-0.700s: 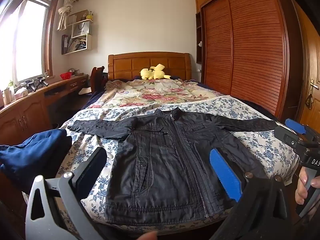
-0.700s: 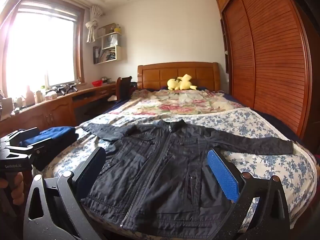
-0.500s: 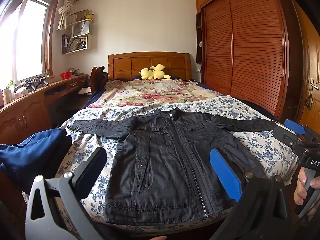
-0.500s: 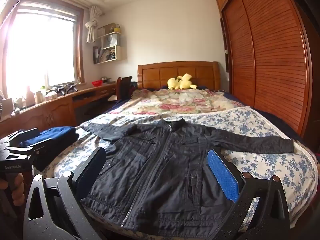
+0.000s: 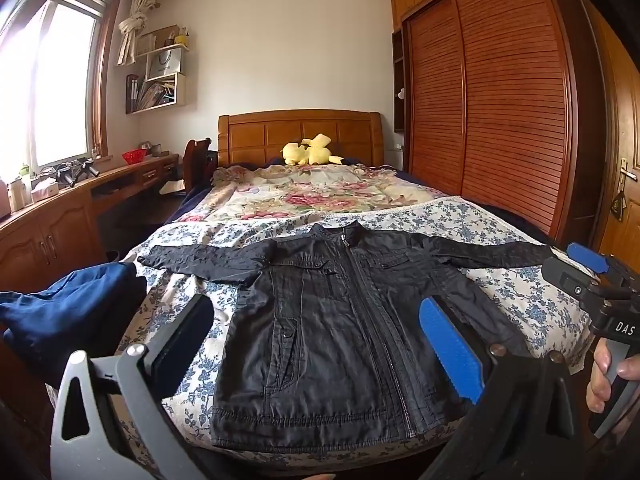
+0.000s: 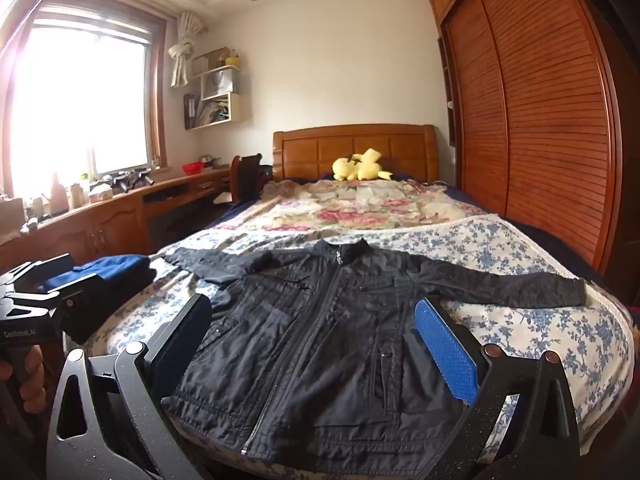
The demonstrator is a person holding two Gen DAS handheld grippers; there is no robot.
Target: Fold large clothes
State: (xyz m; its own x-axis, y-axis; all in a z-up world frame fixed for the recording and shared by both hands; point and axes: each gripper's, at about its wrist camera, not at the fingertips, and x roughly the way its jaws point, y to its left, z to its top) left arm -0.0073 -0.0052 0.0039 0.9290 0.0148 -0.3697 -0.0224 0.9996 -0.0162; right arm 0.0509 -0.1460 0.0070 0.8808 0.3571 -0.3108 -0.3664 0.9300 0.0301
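Observation:
A black zip jacket (image 5: 336,320) lies flat and zipped on the bed, collar toward the headboard, both sleeves spread out sideways. It also shows in the right wrist view (image 6: 336,340). My left gripper (image 5: 316,340) is open and empty, held above the jacket's hem at the bed's foot. My right gripper (image 6: 312,340) is open and empty, also above the hem, a little to the right. The right gripper also shows at the right edge of the left wrist view (image 5: 588,276). The left gripper also shows at the left edge of the right wrist view (image 6: 44,284).
The bed (image 5: 520,300) has a blue-flowered sheet and a rose quilt (image 5: 312,192) beyond. A folded blue garment (image 5: 68,312) lies at the left. A yellow plush (image 5: 308,150) sits by the headboard. Wardrobe (image 5: 500,100) at right, desk (image 5: 60,220) at left.
Both views have drifted slightly; the jacket sits a touch lower and nearer in frame. Both grippers stay open and nothing on the bed has moved.

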